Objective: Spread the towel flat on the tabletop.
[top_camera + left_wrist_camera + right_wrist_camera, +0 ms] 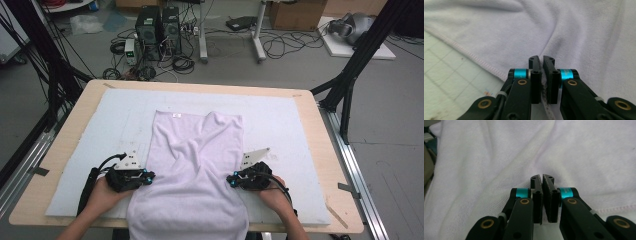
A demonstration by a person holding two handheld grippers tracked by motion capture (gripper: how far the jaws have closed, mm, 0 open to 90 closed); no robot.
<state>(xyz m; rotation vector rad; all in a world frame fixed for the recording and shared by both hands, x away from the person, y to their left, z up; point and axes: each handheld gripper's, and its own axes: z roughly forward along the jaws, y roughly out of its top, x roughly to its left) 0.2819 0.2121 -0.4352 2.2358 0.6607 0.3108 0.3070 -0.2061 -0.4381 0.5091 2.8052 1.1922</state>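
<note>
A pale lilac towel (195,150) lies lengthwise on the white mat (280,115), rumpled into a ridge down its middle, and its near end hangs over the table's front edge. My left gripper (148,177) is at the towel's left edge and my right gripper (231,180) at its right edge, each held in a hand. In the left gripper view, the left gripper (541,58) is shut on the towel (574,32), with the stitched hem pinched between the pads. In the right gripper view, the right gripper (542,177) is shut on a fold of the towel (486,157).
The wooden table (320,150) borders the mat on all sides. Black frame legs (350,75) stand at the right and left corners. On the floor beyond the table are computer towers (157,30), tangled cables and a cardboard box (295,12).
</note>
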